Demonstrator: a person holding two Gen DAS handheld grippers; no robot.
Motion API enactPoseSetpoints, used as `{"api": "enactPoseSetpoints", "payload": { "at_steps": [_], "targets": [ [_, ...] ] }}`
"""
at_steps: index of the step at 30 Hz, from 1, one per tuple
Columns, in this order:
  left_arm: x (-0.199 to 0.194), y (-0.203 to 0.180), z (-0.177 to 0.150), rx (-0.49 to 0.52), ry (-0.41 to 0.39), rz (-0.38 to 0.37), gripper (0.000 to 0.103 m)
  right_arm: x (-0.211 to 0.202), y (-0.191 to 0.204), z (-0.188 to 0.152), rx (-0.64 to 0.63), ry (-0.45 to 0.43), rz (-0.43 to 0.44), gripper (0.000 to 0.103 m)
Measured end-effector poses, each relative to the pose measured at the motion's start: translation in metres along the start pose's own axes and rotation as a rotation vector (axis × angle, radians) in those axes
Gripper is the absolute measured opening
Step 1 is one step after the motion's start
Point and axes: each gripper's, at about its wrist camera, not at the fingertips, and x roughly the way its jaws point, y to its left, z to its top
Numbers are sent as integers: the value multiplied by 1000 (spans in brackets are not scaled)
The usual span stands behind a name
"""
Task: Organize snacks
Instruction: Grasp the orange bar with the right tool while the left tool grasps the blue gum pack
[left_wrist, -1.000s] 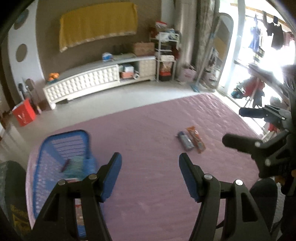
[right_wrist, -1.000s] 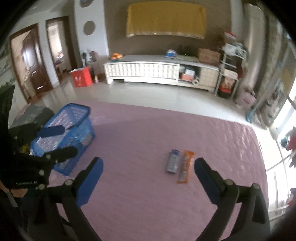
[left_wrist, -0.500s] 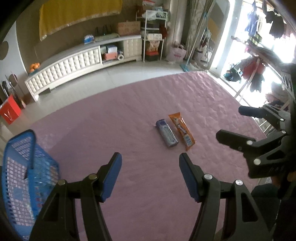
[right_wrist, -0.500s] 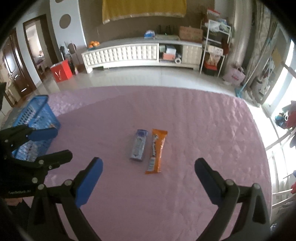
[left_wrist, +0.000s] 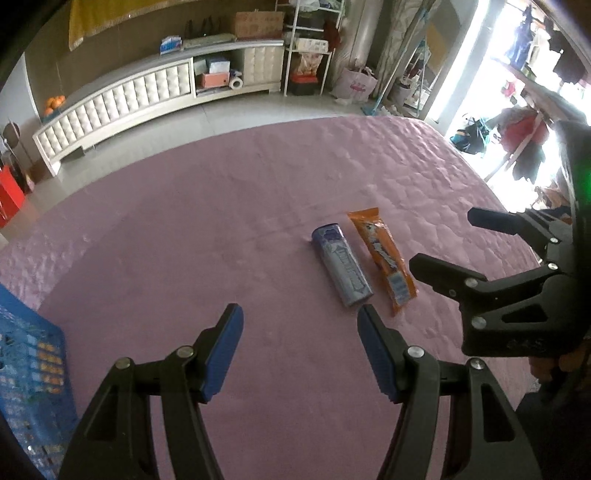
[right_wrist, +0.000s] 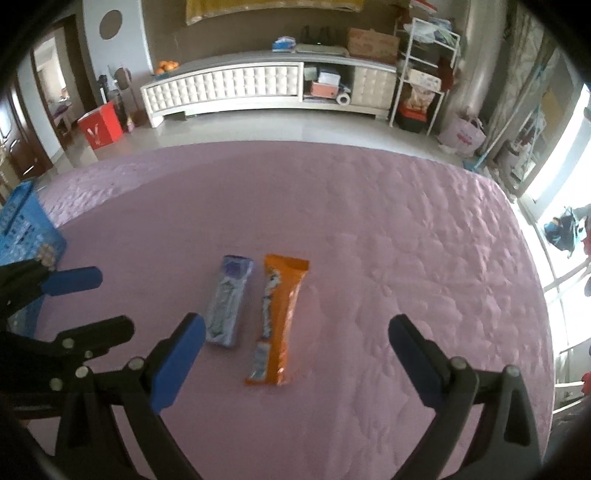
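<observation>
We see left gripper (left_wrist: 299, 325) and right gripper (right_wrist: 295, 343) both spread wide, holding nothing. Blue snack pack (right_wrist: 229, 301) and orange snack pack (right_wrist: 279, 317) lie side by side on purple quilt (right_wrist: 406, 240). Blue basket (left_wrist: 26, 387) at far left.

1. You can read one sign only: a white mark shaped like a "V", or perhaps rabbit ears, on the front of the red box (right_wrist: 100, 127) standing on the floor by the long white cabinet (right_wrist: 236, 88).
2. The orange snack wrapper (right_wrist: 279, 319) carries a white and blue printed band along its length, but you cannot make out any letters on it in either view.
3. The purple snack pack (right_wrist: 229, 301) shows pale printing on its face; it is too blurred for you to read.
4. The cardboard box (right_wrist: 373, 45) on top of the cabinet shows no legible lettering.
</observation>
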Motion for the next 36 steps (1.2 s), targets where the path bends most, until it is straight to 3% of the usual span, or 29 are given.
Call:
{"api": "enactPoseSetpoints", "payload": {
  "at_steps": [6,10,14,18,22,28,36],
  "targets": [
    [18,11,10,-21,11,-22,62,22,-9,0,36,34,7,99],
    [28,14,16,-25,15,-22,62,33,-10,-4,23,54,7,85],
    [38,14,20,-17,22,-11,62,48,-8,-10,26,96,27,81],
    [40,16,17,-17,32,-11,62,47,-4,-11,-7,81,12,40],
    [41,12,17,-23,38,-15,62,41,-5,-11,-1,85,39,27],
    [37,-4,18,11,48,-7,62,18,-19,-9,43,27,56,21],
    [48,-28,32,27,80,8,62,15,-36,-11,91,29,54,21]
  ]
}}
